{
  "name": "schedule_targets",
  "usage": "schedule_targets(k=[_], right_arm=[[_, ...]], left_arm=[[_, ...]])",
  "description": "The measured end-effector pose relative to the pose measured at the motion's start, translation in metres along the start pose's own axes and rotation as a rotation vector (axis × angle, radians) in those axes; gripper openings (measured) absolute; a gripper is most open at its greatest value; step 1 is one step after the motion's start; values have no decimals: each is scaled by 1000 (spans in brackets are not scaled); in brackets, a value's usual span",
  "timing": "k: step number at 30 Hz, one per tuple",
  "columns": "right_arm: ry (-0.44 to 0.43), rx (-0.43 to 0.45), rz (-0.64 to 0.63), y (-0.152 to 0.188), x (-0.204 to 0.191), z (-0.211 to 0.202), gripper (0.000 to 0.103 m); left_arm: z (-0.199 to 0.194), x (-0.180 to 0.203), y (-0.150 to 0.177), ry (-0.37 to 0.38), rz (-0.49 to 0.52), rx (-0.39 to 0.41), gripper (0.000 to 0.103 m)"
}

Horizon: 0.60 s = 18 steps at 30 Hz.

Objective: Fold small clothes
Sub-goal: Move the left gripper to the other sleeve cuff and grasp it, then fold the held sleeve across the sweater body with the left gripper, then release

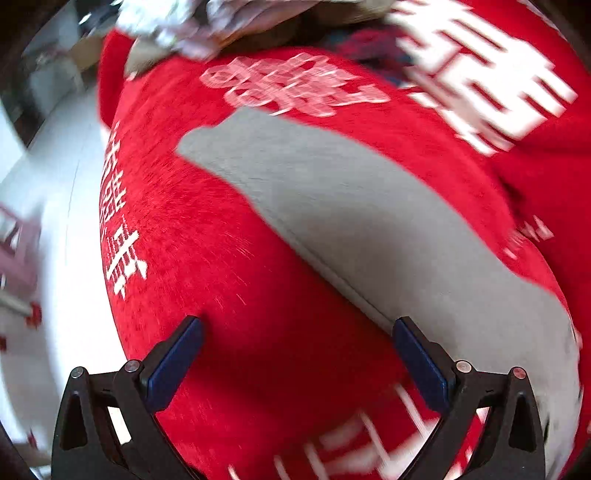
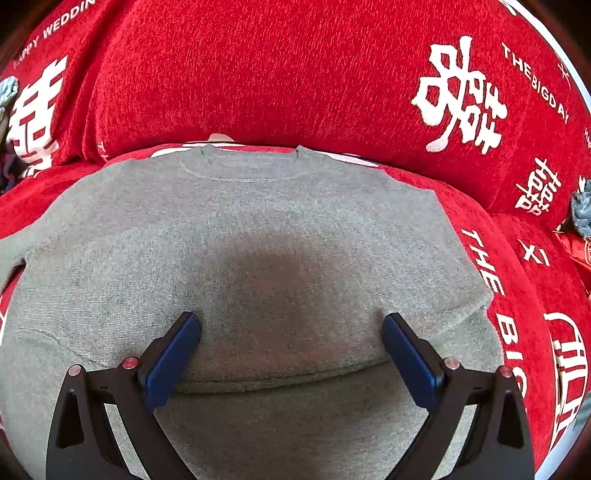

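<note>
While both claws stand spread with nothing between the pads:
left gripper (image 1: pixel 297 363): fingers wide apart, hangs over the red cover (image 1: pixel 207 236), just beside the shirt's edge; view motion-blurred.
right gripper (image 2: pixel 291 360): fingers wide apart, tilted down over the shirt's middle, above a fold line; contact unclear.
grey shirt (image 2: pixel 258 229): lies flat on the red cover with white lettering, collar (image 2: pixel 245 168) pointing away toward the backrest (image 2: pixel 258 74).
long axis: in the left view it runs as a diagonal band, upper left to lower right.
clutter: pale crumpled cloth (image 1: pixel 192 26) at the far edge, blurred.
</note>
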State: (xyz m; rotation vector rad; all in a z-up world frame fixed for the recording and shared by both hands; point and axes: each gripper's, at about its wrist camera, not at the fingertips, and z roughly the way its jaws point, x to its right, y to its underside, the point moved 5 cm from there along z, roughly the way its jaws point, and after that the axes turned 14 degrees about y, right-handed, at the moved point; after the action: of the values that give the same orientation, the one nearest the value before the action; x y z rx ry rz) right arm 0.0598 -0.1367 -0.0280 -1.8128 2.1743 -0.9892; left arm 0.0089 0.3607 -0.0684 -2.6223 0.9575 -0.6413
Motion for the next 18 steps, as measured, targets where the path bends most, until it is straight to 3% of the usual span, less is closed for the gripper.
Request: schedule_targets(k=[2,6,11,12,13,15,18], right_arm=[[3,2,-2,0,0,0,100],[8,5,-6,0,1,0,100],[15,7,-12,5,1,1,100],[15,6,-15,6,1,1,100],[17,-1,-15,6,2,1,100],[21,-3,2,5,3,-3,99],[23,50,18,-4,-1,-18,99]], left_arm=[[3,2,-16,-16,4,35,102],[21,11,-42,-57,14,29,102],[33,14,-72,-41,15,58,99],[31,12,-77,-44,18,79,80],[24,12,-84,-37,33,115,48],[18,14,-84,49,55,123,17],[16,6,-83,117,42,121,16]])
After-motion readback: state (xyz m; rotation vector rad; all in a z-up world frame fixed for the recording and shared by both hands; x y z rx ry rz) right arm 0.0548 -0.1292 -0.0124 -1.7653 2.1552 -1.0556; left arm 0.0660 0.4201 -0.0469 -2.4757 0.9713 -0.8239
